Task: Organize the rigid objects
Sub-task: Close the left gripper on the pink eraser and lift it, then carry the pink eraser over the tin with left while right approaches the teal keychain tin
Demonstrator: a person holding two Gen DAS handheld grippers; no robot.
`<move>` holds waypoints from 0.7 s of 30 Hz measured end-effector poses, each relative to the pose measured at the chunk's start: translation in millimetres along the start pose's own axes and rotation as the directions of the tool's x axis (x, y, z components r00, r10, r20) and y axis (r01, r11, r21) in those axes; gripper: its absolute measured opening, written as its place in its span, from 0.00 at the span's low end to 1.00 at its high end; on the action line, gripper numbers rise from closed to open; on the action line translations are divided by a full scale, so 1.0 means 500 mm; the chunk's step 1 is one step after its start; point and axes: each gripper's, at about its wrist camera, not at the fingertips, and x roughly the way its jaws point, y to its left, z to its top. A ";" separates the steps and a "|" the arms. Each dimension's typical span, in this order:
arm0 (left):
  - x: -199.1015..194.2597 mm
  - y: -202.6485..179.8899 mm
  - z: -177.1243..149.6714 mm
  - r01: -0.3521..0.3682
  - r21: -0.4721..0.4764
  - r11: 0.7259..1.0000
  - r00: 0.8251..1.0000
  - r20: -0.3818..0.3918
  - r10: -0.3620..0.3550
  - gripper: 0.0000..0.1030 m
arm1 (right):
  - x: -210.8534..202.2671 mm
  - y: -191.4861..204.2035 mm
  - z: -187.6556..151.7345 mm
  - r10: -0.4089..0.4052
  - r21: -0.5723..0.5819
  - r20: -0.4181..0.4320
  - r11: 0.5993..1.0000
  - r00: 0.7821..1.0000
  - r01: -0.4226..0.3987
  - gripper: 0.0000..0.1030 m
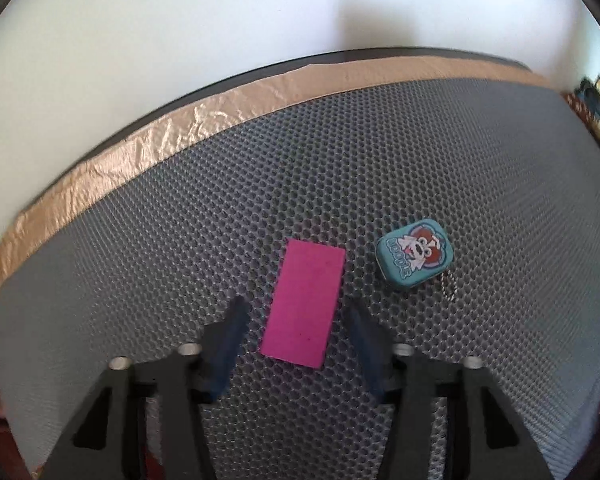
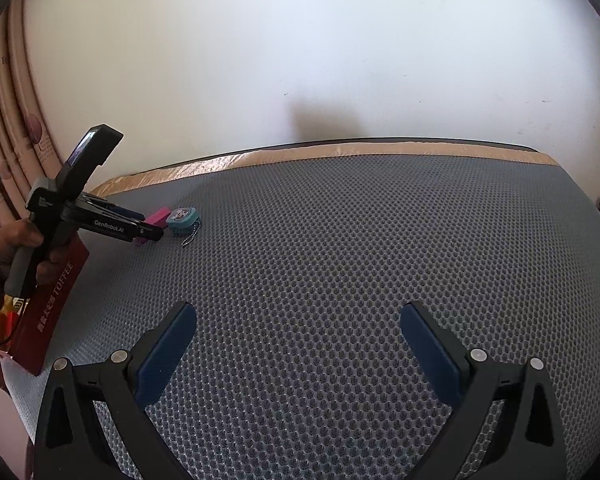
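The pink block [image 1: 303, 303] lies flat between your left gripper [image 1: 298, 312] fingers, long axis pointing ahead, jaws wide and untouching. The teal tin [image 1: 414, 253] sits just ahead-right. Your right gripper [image 2: 298, 322] hovers wide, empty, well apart.

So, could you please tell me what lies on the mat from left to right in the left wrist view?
Pink block between the open jaws of the left gripper → teal cartoon tin, both resting on the grey mesh mat.
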 end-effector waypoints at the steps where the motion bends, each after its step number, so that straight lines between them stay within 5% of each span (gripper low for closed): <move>1: 0.000 0.002 -0.001 0.020 -0.014 1.000 1.000 0.000 -0.020 0.29 | 0.000 -0.001 0.000 -0.001 0.002 0.001 1.000 1.000 0.001 0.99; 7: -0.022 -0.028 -0.032 -0.026 -0.094 0.995 0.999 0.021 0.028 0.29 | -0.002 -0.008 0.003 0.002 0.017 0.016 1.000 1.000 -0.003 0.99; 16: -0.197 -0.127 -0.176 0.101 -0.231 0.968 0.987 0.149 -0.067 0.29 | 0.010 -0.011 0.009 -0.014 0.024 0.003 1.000 1.000 0.014 0.99; 21: -0.253 -0.141 -0.253 0.098 -0.290 0.952 0.985 0.165 -0.051 0.29 | 0.014 -0.009 0.010 -0.027 0.018 -0.004 0.999 1.000 0.027 0.99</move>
